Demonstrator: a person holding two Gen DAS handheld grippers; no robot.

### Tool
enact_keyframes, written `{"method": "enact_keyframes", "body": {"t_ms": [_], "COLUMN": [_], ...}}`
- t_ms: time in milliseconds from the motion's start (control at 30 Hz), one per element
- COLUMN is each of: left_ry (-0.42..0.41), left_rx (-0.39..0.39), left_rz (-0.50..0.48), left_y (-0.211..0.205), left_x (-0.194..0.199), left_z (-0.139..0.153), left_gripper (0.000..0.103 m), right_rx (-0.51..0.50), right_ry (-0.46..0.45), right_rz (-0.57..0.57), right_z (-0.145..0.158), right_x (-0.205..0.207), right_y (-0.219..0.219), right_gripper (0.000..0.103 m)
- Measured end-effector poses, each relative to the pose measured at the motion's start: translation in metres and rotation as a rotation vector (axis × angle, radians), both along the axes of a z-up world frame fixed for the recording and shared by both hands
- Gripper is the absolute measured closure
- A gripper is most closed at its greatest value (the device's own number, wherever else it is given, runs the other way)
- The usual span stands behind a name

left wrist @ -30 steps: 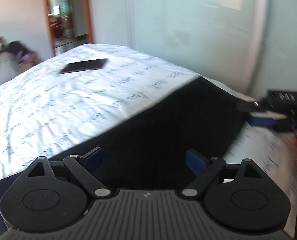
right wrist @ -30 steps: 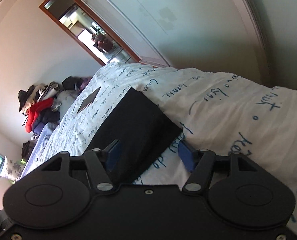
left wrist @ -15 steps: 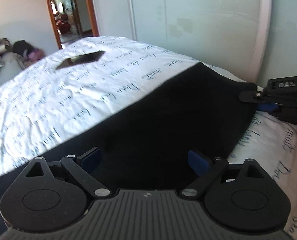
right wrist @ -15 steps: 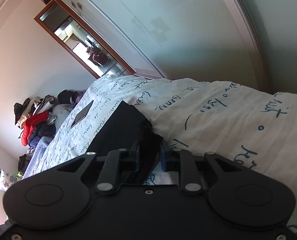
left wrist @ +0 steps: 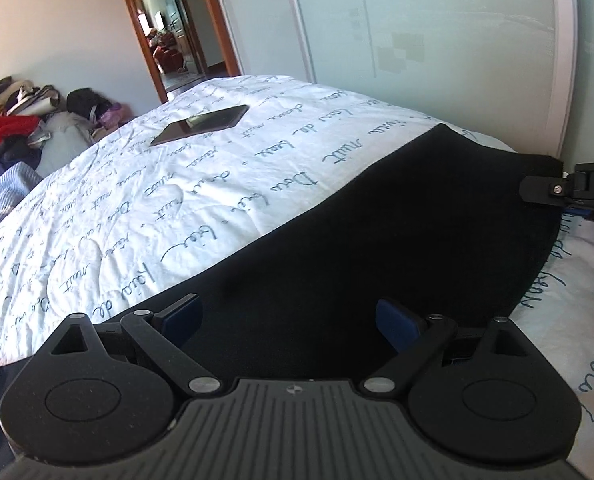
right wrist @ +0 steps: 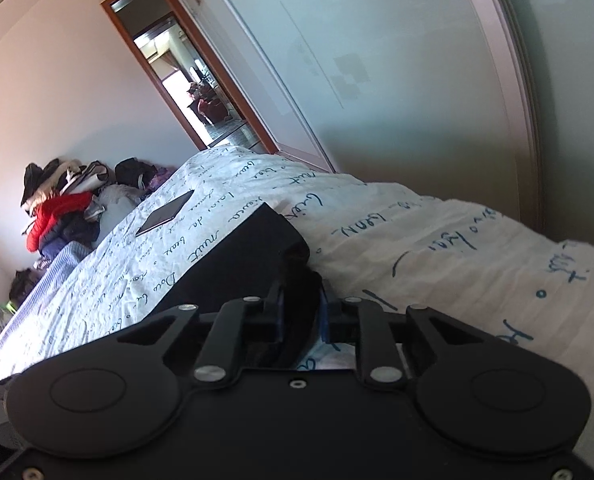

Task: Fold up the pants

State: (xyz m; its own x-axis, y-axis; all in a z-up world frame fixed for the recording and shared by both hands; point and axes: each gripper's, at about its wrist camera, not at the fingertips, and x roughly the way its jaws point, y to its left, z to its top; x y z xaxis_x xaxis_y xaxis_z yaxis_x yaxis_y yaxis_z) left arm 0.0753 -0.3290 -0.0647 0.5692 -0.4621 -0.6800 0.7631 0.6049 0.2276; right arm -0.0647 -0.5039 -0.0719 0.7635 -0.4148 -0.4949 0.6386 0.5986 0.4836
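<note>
The black pants (left wrist: 377,240) lie flat on a white quilt with blue script (left wrist: 177,192). My left gripper (left wrist: 289,320) is open, its blue pads on either side of the cloth at the near edge, low over the pants. My right gripper (right wrist: 301,312) is shut on the far corner of the pants (right wrist: 249,248), with black cloth pinched between its pads. In the left wrist view the right gripper (left wrist: 565,196) shows at the right edge, clamped on that corner.
A dark tablet (left wrist: 201,124) lies on the quilt farther back. A pile of clothes (left wrist: 5,128) sits at the left by the wall. A sliding glass door (left wrist: 437,40) and an open doorway (left wrist: 169,36) stand behind the bed.
My right gripper closed from open onto the pants corner. The left gripper stayed open and dropped a little closer to the cloth.
</note>
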Motion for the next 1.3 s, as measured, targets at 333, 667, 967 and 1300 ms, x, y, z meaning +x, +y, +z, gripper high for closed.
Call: {"method": "enact_keyframes", "body": {"t_ms": [333, 667, 967, 1300], "left_ry": [0.275, 0.757, 0.857, 0.811], "left_rx": [-0.123, -0.397, -0.434, -0.518], "left_rz": [-0.006, -0.006, 0.080, 0.108], "left_y": [0.013, -0.005, -0.015, 0.023], "left_x": [0.041, 0.091, 0.096, 0.102], "left_z": [0.028, 0.041, 0.019, 0.022], "left_gripper": [0.008, 0.008, 0.013, 0.097], "right_rx": [-0.393, -0.532, -0.622, -0.605], "right_ry": [0.200, 0.265, 0.286, 0.244], "right_rz": [0.146, 0.309, 0.455, 0.495], "right_z": [0.026, 0.030, 0.031, 0.038], "right_x": [0.033, 0.052, 0.053, 0.057], "right_y": [0.046, 0.078, 0.110, 0.126], "right_gripper": [0.087, 0.088, 0.088, 0.088]}}
